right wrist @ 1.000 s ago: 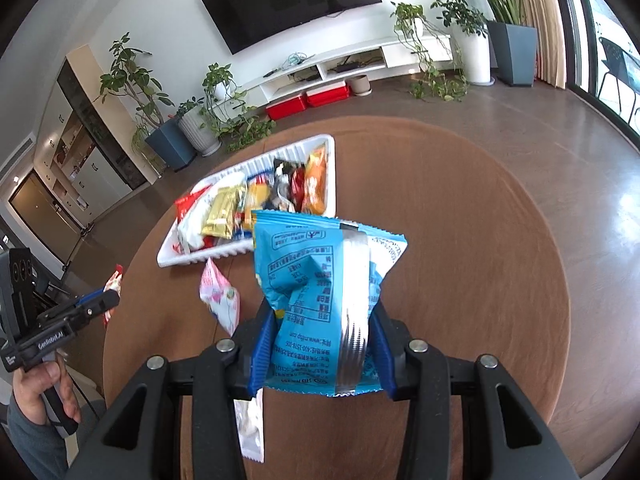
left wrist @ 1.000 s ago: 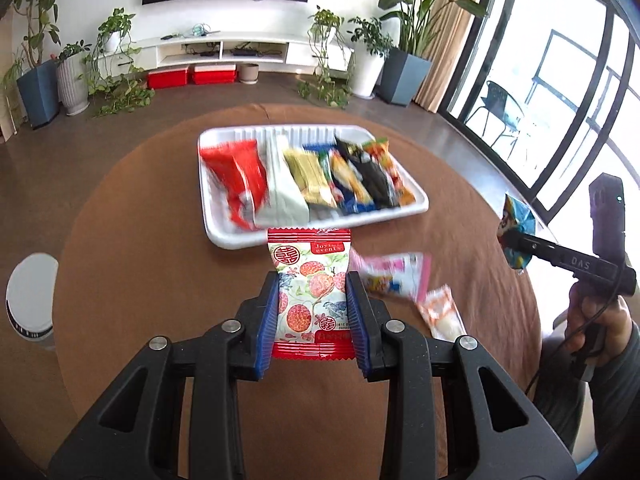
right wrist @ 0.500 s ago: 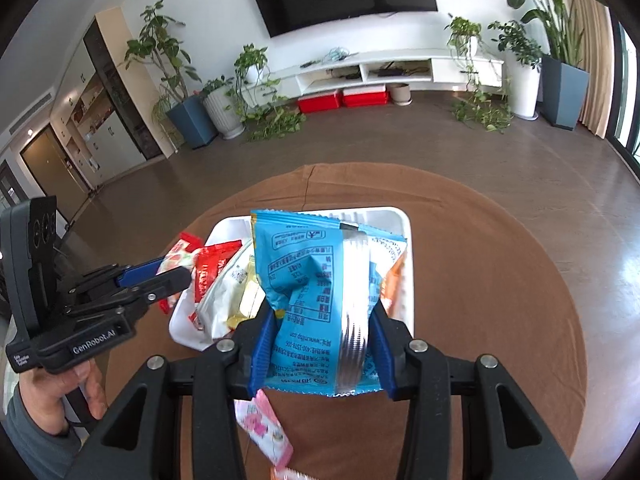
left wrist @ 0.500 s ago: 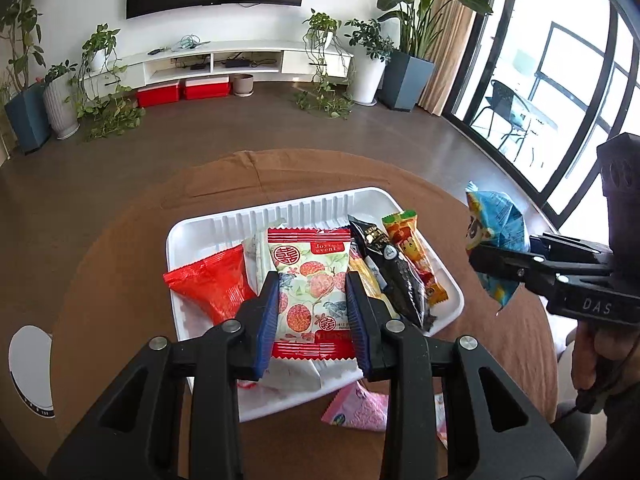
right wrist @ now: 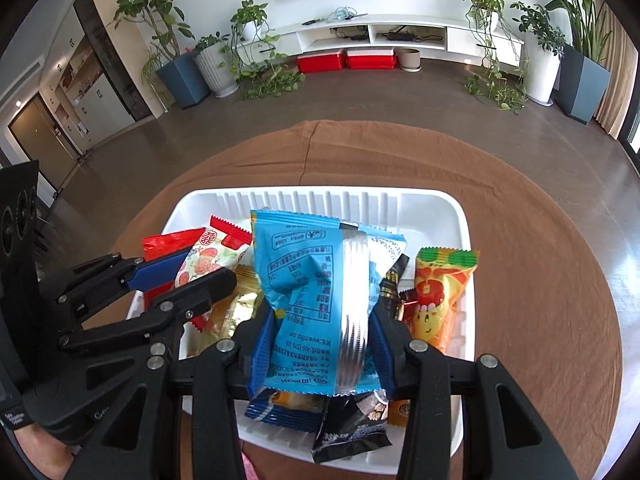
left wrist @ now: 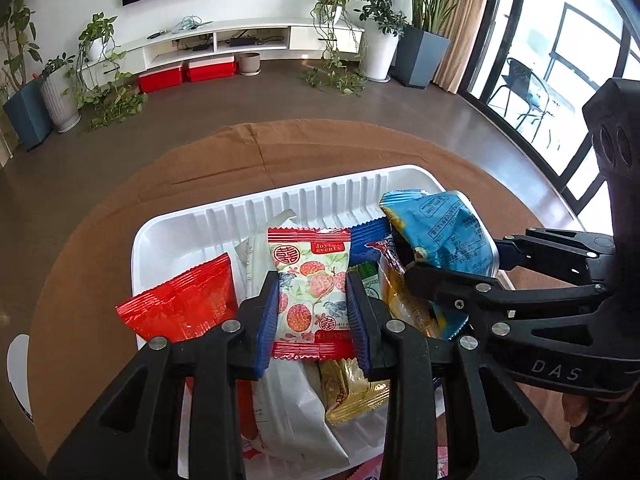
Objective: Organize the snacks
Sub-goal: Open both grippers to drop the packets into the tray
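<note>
**Operator:** Report gripper status.

**Inspector:** The left gripper (left wrist: 312,300) has its jaws closed narrowly on a flat white sachet printed with red fruit and red crimped ends (left wrist: 311,280). The right gripper (right wrist: 320,344) has its jaws set somewhat wider, clamped on a puffy light-blue foil packet with a silver back seam (right wrist: 316,296). Both packets are gripped across their width by the blue ribbed pads.

**Operator:** Location of the held items?

**Inspector:** Both hang above the white ribbed plastic tray (right wrist: 424,204), which sits on the round table under a brown cloth (right wrist: 540,280). Neither packet rests on the tray yet. The two grippers are side by side, close together over the tray.

**Operator:** Tray contents?

**Inspector:** A red foil packet (left wrist: 184,304), a white paper-look pouch (left wrist: 296,408), a gold wrapper (left wrist: 352,388), an orange cartoon-printed packet (right wrist: 436,296), a black packet (right wrist: 352,428) and a dark-blue wrapper (right wrist: 280,408). They lie roughly in a row, some overlapping.

**Operator:** Progress assessment?

**Inspector:** Judged well advanced. Most snacks appear collected. Remaining: release both held packets into the tray. A pink wrapper edge (left wrist: 440,464) shows on the cloth at the tray's near side, so at least one more pickup is likely. The tray's far strip is bare; the near half is crowded, so placement may shift neighbours.
</note>
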